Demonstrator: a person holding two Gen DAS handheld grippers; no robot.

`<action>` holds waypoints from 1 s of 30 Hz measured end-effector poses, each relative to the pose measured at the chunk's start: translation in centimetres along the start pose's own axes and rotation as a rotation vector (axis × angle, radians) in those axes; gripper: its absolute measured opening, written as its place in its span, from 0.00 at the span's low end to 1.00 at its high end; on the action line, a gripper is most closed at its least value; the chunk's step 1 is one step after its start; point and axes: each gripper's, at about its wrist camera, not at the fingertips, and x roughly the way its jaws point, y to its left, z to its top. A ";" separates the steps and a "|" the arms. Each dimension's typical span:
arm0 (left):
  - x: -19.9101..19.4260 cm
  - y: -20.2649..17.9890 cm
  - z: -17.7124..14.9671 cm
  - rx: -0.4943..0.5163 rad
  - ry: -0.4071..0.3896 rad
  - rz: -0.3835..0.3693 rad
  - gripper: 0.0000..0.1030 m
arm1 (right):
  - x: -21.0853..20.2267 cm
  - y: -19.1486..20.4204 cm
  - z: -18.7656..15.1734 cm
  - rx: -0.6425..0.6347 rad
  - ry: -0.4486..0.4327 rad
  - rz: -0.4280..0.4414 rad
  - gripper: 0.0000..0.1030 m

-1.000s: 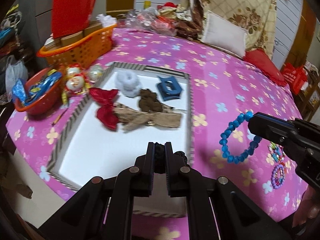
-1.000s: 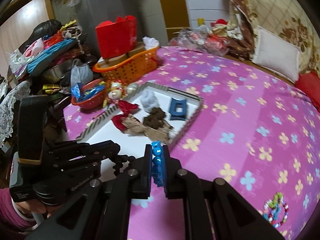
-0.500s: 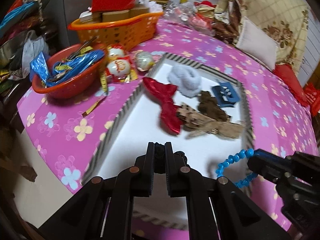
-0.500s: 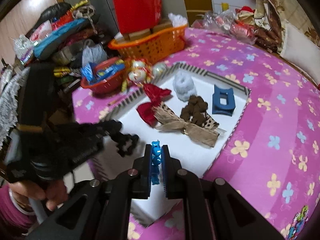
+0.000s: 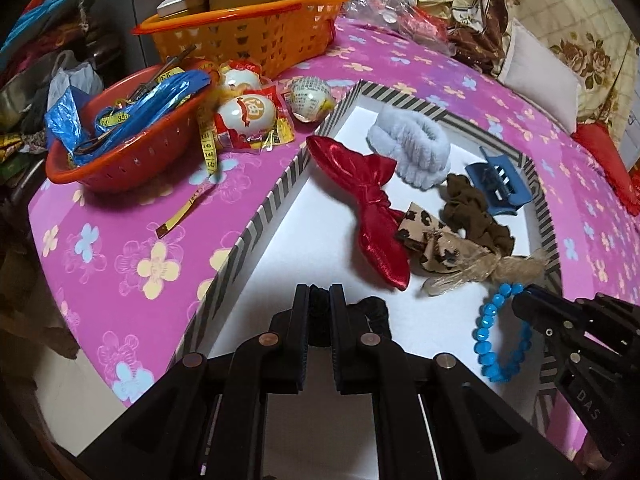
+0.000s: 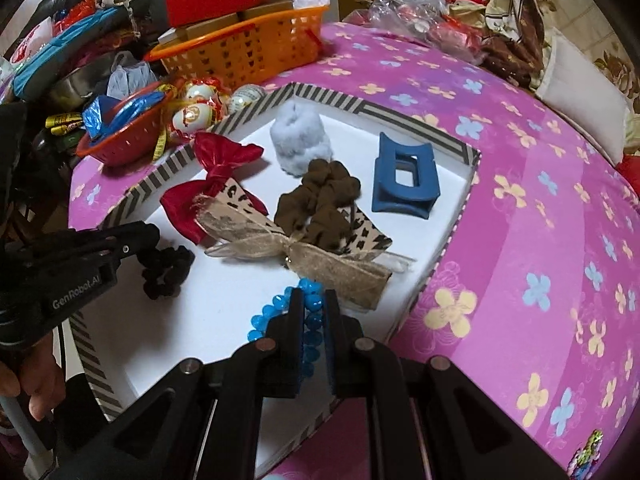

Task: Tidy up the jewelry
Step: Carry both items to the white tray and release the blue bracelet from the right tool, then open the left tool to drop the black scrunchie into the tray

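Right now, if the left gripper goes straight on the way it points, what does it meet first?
Probably the bare white floor of the tray just ahead of the left gripper, which holds a black hair tie. The red bow lies farther on; depth is unclear.

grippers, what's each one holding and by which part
Left gripper pinches a black scrunchie by one edge of its loop; right gripper pinches a blue bead bracelet by its top beads.

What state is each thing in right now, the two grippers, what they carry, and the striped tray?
Left gripper: shut on black fabric scrunchie.
Right gripper: shut on blue beaded bracelet.
Black scrunchie: hanging over the tray.
Blue bracelet: dangling over the tray.
Striped-edged white tray: open, holding hair accessories.
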 end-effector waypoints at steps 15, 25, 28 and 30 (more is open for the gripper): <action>-2.7 -0.7 -0.7 -0.022 -0.042 0.035 0.32 | -4.6 -0.2 -2.3 0.054 -0.104 0.039 0.47; -6.5 -3.7 -3.0 -0.011 -0.071 -0.052 0.35 | -9.8 -2.5 -6.6 0.144 -0.177 0.015 0.67; -7.4 -5.3 -3.8 0.028 -0.081 -0.057 0.35 | -10.5 -3.5 -7.8 0.166 -0.170 0.022 0.67; -8.0 -6.4 -4.2 0.058 -0.090 -0.068 0.35 | -11.2 -4.3 -8.9 0.178 -0.170 0.005 0.70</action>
